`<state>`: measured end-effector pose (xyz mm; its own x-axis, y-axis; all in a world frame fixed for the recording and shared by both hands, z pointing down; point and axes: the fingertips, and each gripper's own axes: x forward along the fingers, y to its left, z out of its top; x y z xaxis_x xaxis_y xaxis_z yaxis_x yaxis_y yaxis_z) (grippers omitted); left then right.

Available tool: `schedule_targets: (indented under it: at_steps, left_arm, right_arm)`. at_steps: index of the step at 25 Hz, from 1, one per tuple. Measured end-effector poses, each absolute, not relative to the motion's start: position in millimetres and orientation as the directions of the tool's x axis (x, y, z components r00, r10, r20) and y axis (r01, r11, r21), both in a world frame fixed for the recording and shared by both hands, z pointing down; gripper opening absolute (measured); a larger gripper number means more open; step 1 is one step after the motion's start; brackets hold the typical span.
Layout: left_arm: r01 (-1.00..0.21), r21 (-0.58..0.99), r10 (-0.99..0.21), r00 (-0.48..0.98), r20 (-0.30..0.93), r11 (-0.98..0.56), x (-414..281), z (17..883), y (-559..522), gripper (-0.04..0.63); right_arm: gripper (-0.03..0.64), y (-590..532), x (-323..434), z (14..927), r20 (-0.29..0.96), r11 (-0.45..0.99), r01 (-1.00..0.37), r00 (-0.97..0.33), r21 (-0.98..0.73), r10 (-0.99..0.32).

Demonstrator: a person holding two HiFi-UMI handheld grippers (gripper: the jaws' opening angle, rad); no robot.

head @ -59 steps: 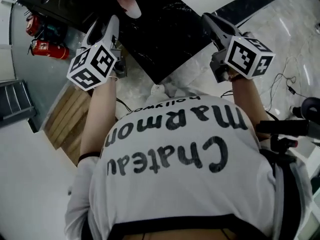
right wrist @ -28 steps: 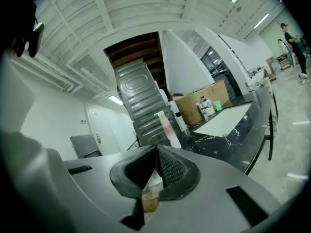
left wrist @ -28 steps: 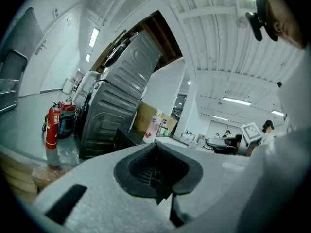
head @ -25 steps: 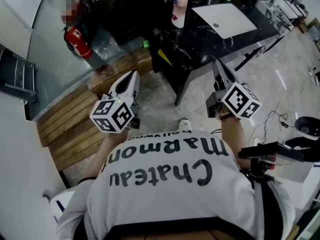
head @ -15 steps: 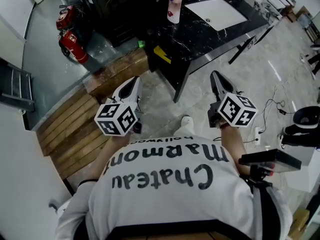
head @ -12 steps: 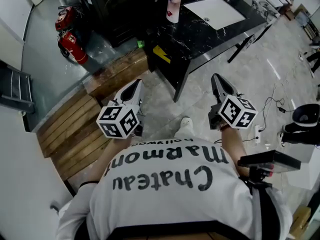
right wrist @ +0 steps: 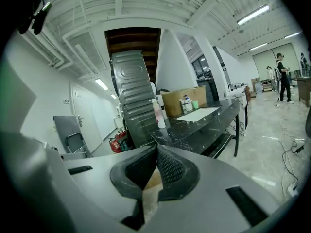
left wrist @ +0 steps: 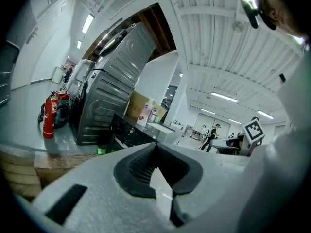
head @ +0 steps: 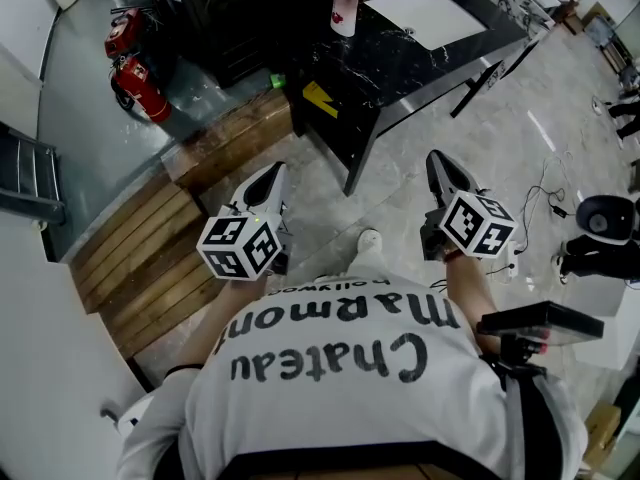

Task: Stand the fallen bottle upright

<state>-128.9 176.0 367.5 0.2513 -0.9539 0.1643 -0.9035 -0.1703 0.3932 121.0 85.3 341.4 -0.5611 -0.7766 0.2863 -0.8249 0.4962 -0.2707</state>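
Observation:
A white bottle with a pink label (head: 346, 3) stands upright at the far left corner of the black marble table (head: 400, 68). It also shows small in the right gripper view, as the bottle (right wrist: 158, 113), and in the left gripper view, as the bottle (left wrist: 145, 114). My left gripper (head: 272, 173) and right gripper (head: 437, 158) hang in front of my body, well short of the table, over the floor. Both are shut with nothing between the jaws, which meet at the left gripper (left wrist: 156, 147) and the right gripper (right wrist: 157, 149).
A white board (head: 430, 16) lies on the table beside the bottle. A dark metal cabinet (head: 240, 18) stands behind, with fire extinguishers (head: 135, 78) to its left. Wooden slats (head: 150, 258) cover the floor on the left. Cables (head: 560, 183) and a person (right wrist: 282, 76) are at the right.
I have backed away from the table. Both grippers drew back from the tabletop and sank lower. The bottle stays upright on the table.

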Motion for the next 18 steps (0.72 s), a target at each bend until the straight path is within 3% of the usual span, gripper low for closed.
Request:
schedule_targets:
  at_steps: [18]
  left_arm:
    - [-0.91,0.382,-0.952,0.246,0.18,-0.163,-115,374,171,0.015]
  right_arm:
    - [0.012,69,133,343,0.269,0.49,-0.815,-0.569,-0.308,-0.777]
